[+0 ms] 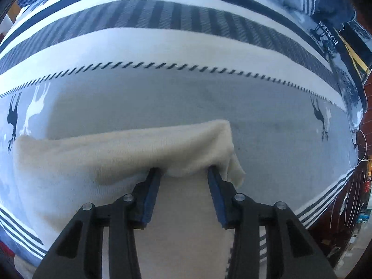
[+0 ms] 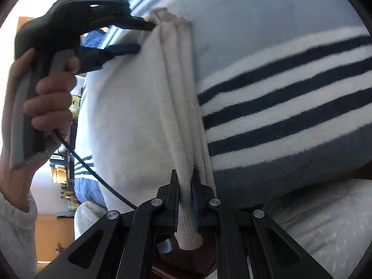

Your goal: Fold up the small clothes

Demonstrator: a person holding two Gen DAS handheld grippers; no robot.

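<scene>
cream cloth folded into layers, both claws at its ends

the cream cloth lies on a striped blanket with deer prints, and several stacked layers show along its long edge, so by my reading at least one fold is already made. the right claw is pressed together on the near corner of that layered edge: the knit end of the cloth runs straight between its fingers and hangs out below them. the left claw sits at the far end of the same cloth, well ahead of the right claw and to its left. its fingers are spread partway, tips sunk into a raised hump of cloth just ahead of them. one finger lies on top of the cloth and one at its side, and the pads do not look to be squeezing anything, so i would call it loose rather than gripping. a hand holds the left claw's handle.

what looks left: the left claw needs a real hold on its end, then the bundle wants another fold or a flattening, since the hump ahead of the left claw is still puffed up and a loose flap sticks out to that claw's right. i cannot tell whether other clothes are waiting.
</scene>
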